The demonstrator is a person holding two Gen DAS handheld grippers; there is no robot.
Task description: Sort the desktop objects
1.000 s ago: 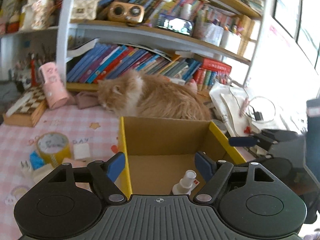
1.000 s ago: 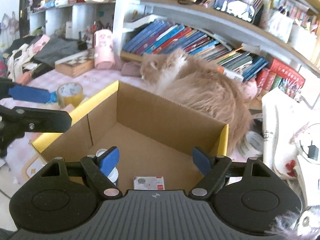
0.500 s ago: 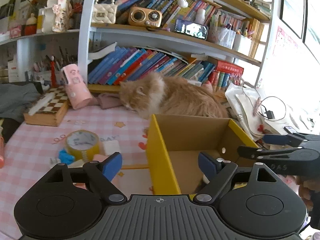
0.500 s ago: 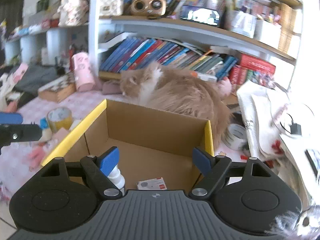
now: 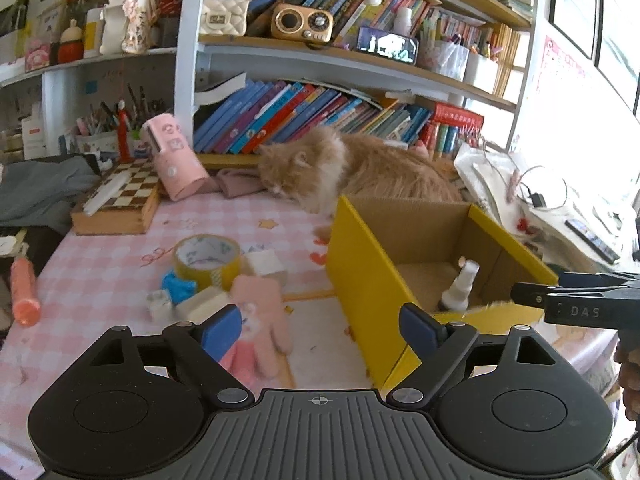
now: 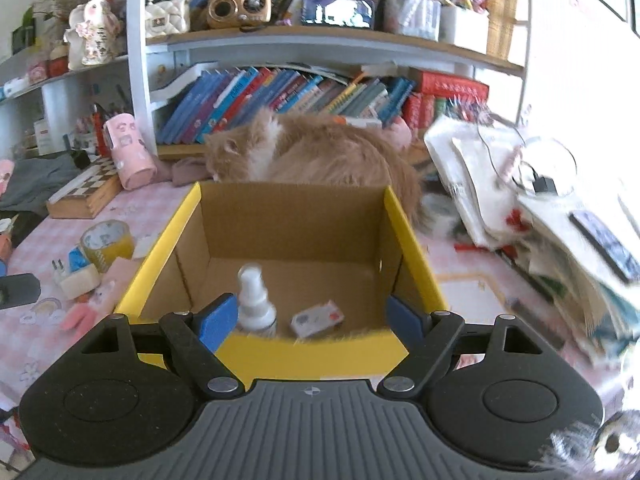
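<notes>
At the bottom of the left wrist view, the left gripper [image 5: 320, 330] has its blue-padded jaws spread wide with nothing between them, above the pink checked tablecloth [image 5: 100, 276]. Just beyond its left finger lies a pink glove [image 5: 260, 316], and past that, left of centre, a cluster: a white plug adapter [image 5: 202, 306], a blue item [image 5: 178, 286], a roll of yellow tape [image 5: 208, 260] and a white block [image 5: 266, 264] touching or nearly touching one another. An orange cylinder [image 5: 24, 292] lies at the far left edge. Right of centre stands the yellow cardboard box [image 5: 360, 276], open on top. The right gripper's fingers reach in from the right edge of this view, beside the box.

In the right wrist view, the right gripper [image 6: 308, 318] is likewise wide apart and empty, at the near rim of the box. Inside, at lower centre, a white spray bottle [image 6: 254, 300] stands upright on the floor of the box, with a small red-and-white packet [image 6: 318, 318] lying just to its right.

Behind the box, mid-frame, an orange and white cat [image 6: 304, 152] lies curled against its far wall. To the left sit a wooden chess box [image 6: 84, 190] and a tilted pink cylinder [image 6: 128, 152]. A pile of papers and a phone [image 6: 604, 240] fills the right. Bookshelves [image 6: 288, 96] span the top.
</notes>
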